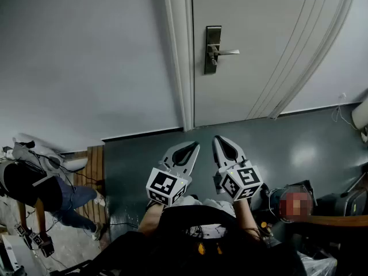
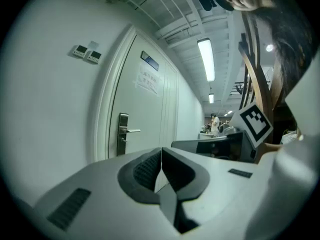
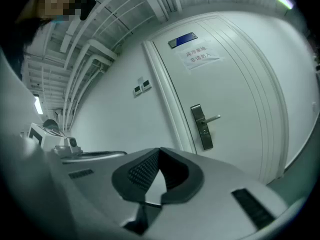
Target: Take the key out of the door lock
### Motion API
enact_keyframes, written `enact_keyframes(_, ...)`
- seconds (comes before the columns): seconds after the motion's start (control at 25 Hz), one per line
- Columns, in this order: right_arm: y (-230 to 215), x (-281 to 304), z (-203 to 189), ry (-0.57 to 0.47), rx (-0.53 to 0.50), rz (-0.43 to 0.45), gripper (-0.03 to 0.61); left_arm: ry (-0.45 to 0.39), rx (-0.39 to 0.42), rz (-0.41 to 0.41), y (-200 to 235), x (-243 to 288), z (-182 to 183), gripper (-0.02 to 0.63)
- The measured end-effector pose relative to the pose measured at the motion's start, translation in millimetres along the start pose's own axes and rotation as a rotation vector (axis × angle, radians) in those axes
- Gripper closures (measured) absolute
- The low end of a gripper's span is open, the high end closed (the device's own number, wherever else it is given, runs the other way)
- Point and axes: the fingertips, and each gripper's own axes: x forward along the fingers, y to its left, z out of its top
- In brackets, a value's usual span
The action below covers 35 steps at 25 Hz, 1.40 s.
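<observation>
A pale door [image 1: 270, 45] stands shut ahead, with a metal lock plate [image 1: 213, 49] and a lever handle [image 1: 227, 52] near its left edge. A small metal piece sticks out under the lever [image 1: 213, 60]; it is too small to tell whether it is the key. My left gripper [image 1: 193, 145] and right gripper [image 1: 219, 139] hang side by side, low and well short of the door. Both are shut with nothing between the pads. The lock plate [image 2: 122, 133] shows far off in the left gripper view, and the same plate [image 3: 202, 127] in the right gripper view.
A door frame [image 1: 177, 56] and a grey wall [image 1: 86, 62] lie left of the lock. A person [image 1: 40, 188] bends over at the far left by a wooden strip [image 1: 95, 165]. Bags and cables [image 1: 339, 206] lie on the dark floor at the right. Wall switches [image 2: 86, 54] sit beside the frame.
</observation>
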Motion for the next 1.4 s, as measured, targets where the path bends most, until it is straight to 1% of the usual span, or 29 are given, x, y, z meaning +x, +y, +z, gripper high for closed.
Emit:
enact_keyframes(0.16,5,5,-2,-0.016,0.027,-0.015,0.574,0.003,-0.001,-0.016,6,-4,-3,0.604)
enact_keyframes(0.36,4,9,-1,-0.023,0.012,-0.02,0.572,0.01,-0.017,-0.011,14,-5,-8,0.604)
enact_keyframes(0.6,-2,24,4,-0.028,-0.007,-0.001,0.571,0.007,-0.032,0.005,27,4,-11,0.604)
enact_keyframes(0.76,-14,47,6,-0.017,0.003,0.018,0.571,0.022,-0.04,0.03,45,18,-14,0.604)
enact_keyframes(0.96,-40,85,10,-0.011,0.019,0.044,0.571,0.026,-0.052,0.063,75,47,-17,0.604)
enact_keyframes(1.08,-60,112,17,-0.01,0.031,0.06,0.571,0.032,-0.051,0.078,96,74,-15,0.604)
enact_keyframes(1.4,-120,178,41,0.014,0.05,0.081,0.571,0.03,-0.025,0.088,138,157,9,0.604)
